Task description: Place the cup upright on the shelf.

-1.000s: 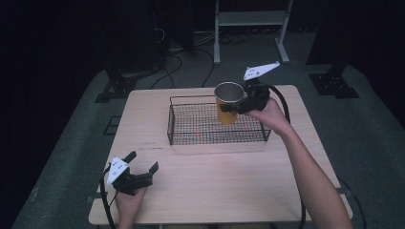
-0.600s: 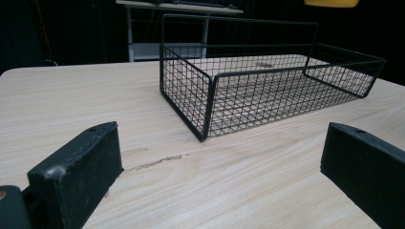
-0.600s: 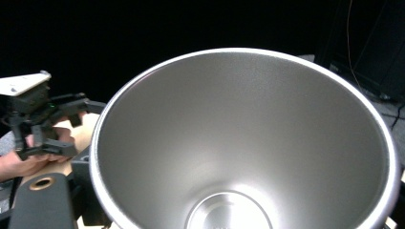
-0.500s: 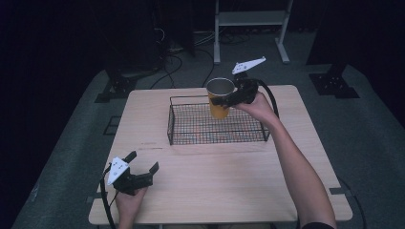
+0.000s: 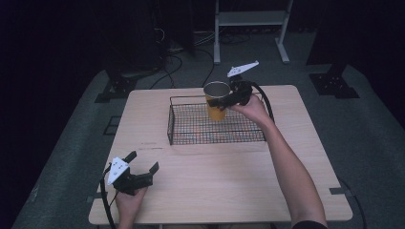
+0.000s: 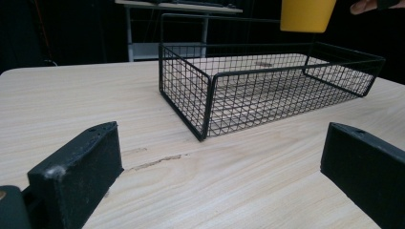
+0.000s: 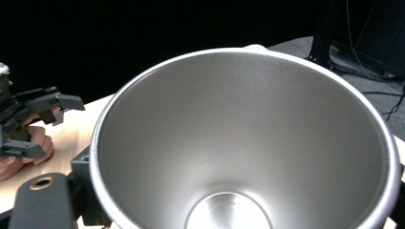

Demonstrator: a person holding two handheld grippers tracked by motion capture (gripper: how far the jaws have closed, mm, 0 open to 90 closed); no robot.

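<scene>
- Nearest, front-left of the table (image 5: 286,191): left gripper (image 5: 142,168) in the person's left hand (image 5: 128,200), low over the wood, jaws spread wide apart w/ nothing between them.
- Left gripper view: its 2 black jaws stand at the far left & far right of the frame, bare tabletop between; a thin scratch mark (image 6: 155,162) on the wood just ahead.
- Mid-table: black wire basket (image 5: 181,136), rectangular, low-walled, sitting flat on the table, well apart from the left gripper. Its mesh floor looks bare as far as I can tell.
- Over the basket's back-right part: cup (image 5: 217,100), yellow outside, silver metal inside, held upright in the air. In the left gripper view the cup's yellow bottom (image 6: 305,16) hangs above the basket's top rim, not touching the wire.
- Right gripper (image 5: 220,101) clamped on the cup's side near the rim, held by the right hand (image 5: 250,107), forearm reaching across the table's right side.
- Right gripper view: looks straight down into the cup's shiny inside (image 7: 239,152), which holds nothing; 1 black jaw against the outer wall at lower left.
- Farthest: dark floor w/ cables (image 5: 210,45) & a grey metal stand (image 5: 248,21) behind the table.
</scene>
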